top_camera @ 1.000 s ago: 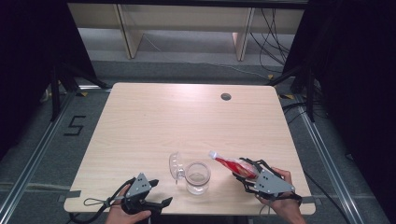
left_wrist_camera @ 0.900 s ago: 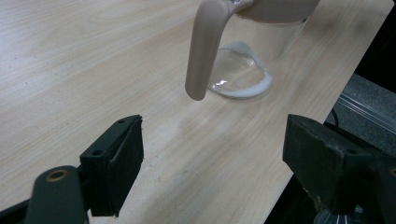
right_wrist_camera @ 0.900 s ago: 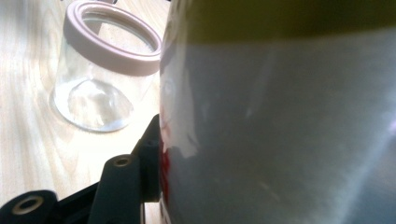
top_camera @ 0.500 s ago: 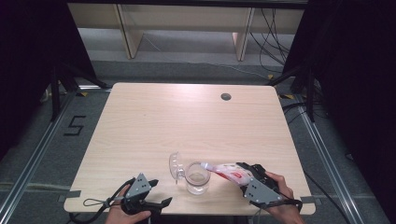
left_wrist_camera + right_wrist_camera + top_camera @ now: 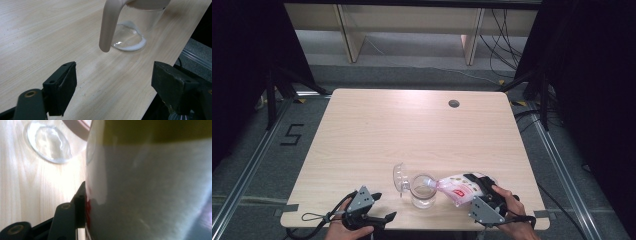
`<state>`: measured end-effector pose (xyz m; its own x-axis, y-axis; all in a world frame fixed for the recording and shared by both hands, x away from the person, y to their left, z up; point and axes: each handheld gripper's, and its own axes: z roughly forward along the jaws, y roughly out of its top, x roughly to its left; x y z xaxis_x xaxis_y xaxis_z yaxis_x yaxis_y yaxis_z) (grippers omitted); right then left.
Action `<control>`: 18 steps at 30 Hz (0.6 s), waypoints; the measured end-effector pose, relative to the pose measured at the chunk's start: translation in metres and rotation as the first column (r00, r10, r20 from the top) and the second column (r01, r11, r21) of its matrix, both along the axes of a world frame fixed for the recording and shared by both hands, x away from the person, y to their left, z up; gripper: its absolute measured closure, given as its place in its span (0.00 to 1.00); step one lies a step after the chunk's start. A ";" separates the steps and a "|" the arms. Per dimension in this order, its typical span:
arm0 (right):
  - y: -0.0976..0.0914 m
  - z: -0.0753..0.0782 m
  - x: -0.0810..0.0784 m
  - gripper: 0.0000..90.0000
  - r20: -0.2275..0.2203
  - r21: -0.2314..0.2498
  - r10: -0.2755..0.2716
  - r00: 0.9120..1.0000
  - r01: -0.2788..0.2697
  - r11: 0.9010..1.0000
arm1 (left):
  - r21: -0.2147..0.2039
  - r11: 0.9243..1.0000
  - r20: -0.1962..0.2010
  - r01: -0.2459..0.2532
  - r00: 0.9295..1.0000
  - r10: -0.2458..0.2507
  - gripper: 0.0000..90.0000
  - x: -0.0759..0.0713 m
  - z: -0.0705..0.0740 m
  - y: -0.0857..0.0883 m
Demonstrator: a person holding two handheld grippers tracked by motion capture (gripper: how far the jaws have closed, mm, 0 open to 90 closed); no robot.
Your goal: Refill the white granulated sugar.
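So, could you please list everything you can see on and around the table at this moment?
Clear glass jug with a handle: one, transparent, near the front edge of the table, mouth upward.
Clear plastic bottle with a red and white label: one, tipped nearly level, its neck over the jug's mouth, held in the right gripper.
Light wooden table: one, pale wood, with a dark round hole near its far edge.
Black floor marking shaped like a 5: one, on the grey floor left of the table.
Pale shelving unit: one, beyond the table.
Left gripper: one, black, jaws open, by the front left edge.
Right gripper: one, black, clamped on the bottle.
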<state>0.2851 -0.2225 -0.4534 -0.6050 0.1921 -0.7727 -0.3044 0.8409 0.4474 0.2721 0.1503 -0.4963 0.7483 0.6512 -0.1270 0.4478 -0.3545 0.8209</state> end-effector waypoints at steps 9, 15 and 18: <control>0.001 -0.001 0.002 0.54 0.041 -0.053 0.008 0.999 -0.006 0.999 | 0.004 1.000 0.002 0.002 1.000 -0.002 0.22 0.000 -0.001 -0.001; 0.005 0.002 0.004 0.54 0.071 -0.107 0.041 0.997 -0.033 0.994 | 0.011 1.000 0.020 0.011 1.000 -0.011 0.22 0.001 -0.001 0.000; 0.006 0.000 0.005 0.54 0.070 -0.103 0.035 0.997 -0.027 0.994 | 0.020 1.000 0.024 0.020 0.999 -0.020 0.22 0.002 -0.001 0.001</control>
<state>0.2905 -0.2165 -0.4531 -0.5518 0.0921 -0.8289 -0.3592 0.8707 0.3359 0.2737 0.1509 -0.4974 0.7640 0.6380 -0.0957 0.4201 -0.3794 0.8244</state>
